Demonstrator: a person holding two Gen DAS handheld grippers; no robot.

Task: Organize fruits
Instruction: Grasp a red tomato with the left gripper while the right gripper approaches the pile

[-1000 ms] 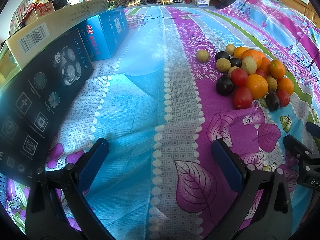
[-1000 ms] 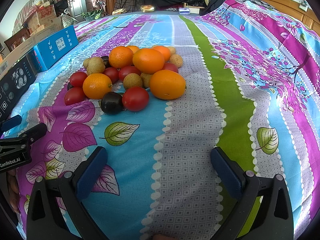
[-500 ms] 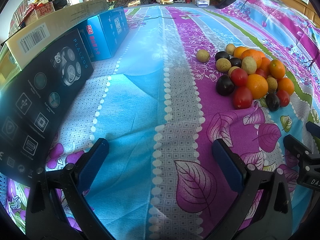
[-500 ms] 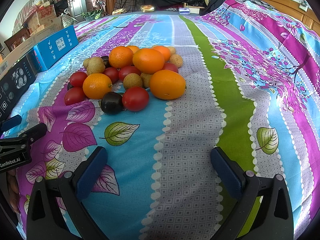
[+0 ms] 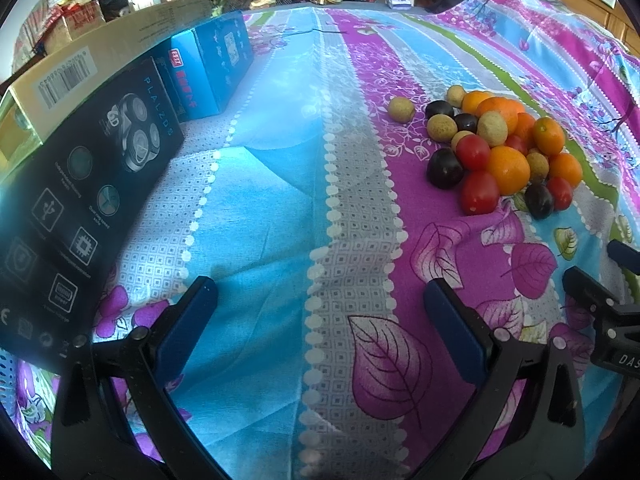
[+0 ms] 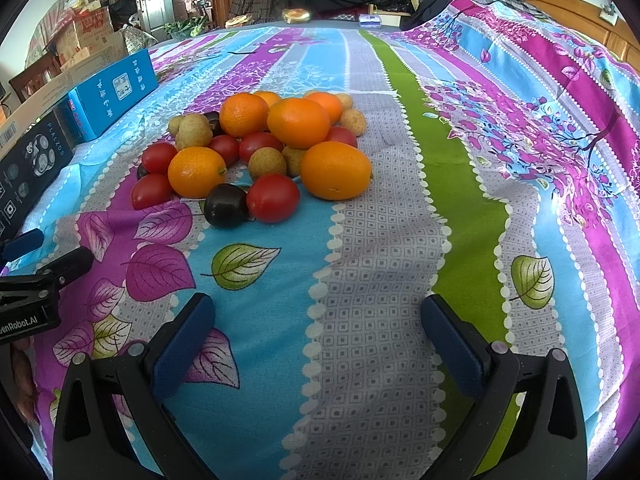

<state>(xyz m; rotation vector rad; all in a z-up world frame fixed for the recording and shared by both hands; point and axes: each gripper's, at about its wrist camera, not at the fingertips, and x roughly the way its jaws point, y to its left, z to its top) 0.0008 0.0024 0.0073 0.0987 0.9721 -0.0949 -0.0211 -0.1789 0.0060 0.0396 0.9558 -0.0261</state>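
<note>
1. At the far left, a black box [image 5: 76, 200] printed with shaver pictures leans against a long cardboard carton [image 5: 104, 56], and just beyond it lies a blue box [image 5: 212, 68]; all rest on the striped, floral bedspread [image 5: 280, 200].
2. The left tool [image 5: 320, 312] hovers low over the blue and grey stripes, its blue-padded fingers [image 5: 186, 324] spread wide with only cloth between them; it grips nothing.
3. The fruit pile [image 6: 256, 152] lies ahead and right of the left tool and ahead and left of the right one, well apart from both. It mixes oranges [image 6: 336, 170], red tomatoes [image 6: 273, 198], dark plums [image 6: 225, 205] and small tan round fruits [image 6: 267, 163], all touching in one heap. One tan fruit [image 5: 401, 109] sits just apart at the pile's left edge.
4. The right tool [image 6: 316, 320] hangs over a grey stripe beside the green band, fingers [image 6: 450, 340] equally wide apart and empty.
</note>
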